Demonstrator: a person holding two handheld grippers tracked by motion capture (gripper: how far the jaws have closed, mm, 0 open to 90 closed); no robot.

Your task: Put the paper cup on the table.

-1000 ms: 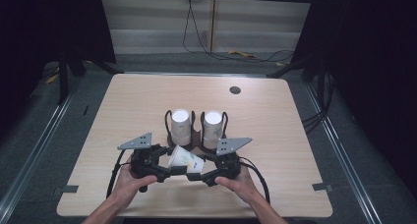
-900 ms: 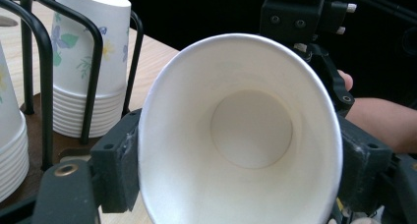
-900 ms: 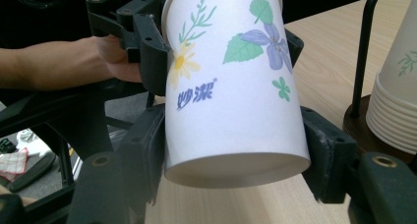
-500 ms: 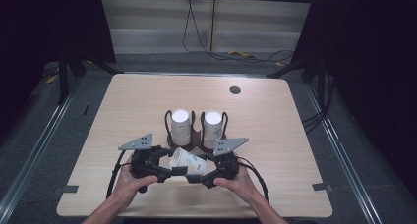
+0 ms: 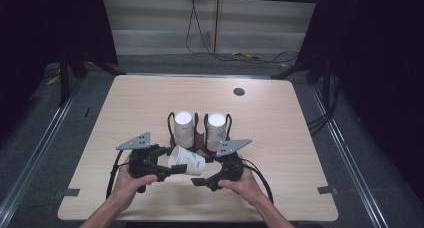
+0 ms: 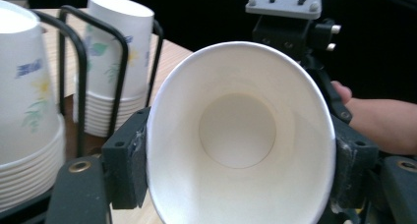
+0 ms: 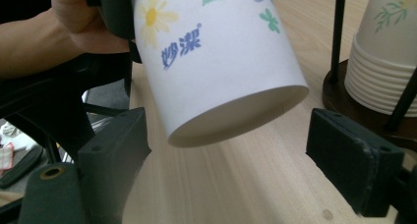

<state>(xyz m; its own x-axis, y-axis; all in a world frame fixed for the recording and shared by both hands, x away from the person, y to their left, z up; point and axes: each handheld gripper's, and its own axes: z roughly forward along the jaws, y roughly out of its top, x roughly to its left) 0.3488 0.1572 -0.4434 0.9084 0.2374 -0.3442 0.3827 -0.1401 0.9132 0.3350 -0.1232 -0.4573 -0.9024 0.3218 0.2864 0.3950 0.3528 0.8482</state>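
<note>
From the high view, a person's two hands come in from the bottom edge over a light wooden table (image 5: 125, 103), each holding a black two-jaw gripper. The left gripper (image 5: 167, 169) clamps a white paper cup (image 5: 186, 161) that lies on its side, held above the near part of the table, its mouth toward the left hand and its base toward the right. The right gripper (image 5: 200, 180) sits just beside the cup's base end, and its jaws have just been opening, with no grip on the cup. Behind the cup, a black wire rack (image 5: 199, 133) holds two stacks of upturned paper cups side by side. In the left gripper view, the cup (image 6: 241, 130) shows its open mouth and pale inside, pressed between the two black pads (image 6: 129, 160) so that the rim is squeezed into an oval; the two stacks (image 6: 115, 62) stand in the rack at left. In the right gripper view, the cup (image 7: 216, 57), printed with flowers and blue characters, hangs tilted with its base end down, between the widely parted pads (image 7: 351, 157), which stand clear of it on both sides.
</note>
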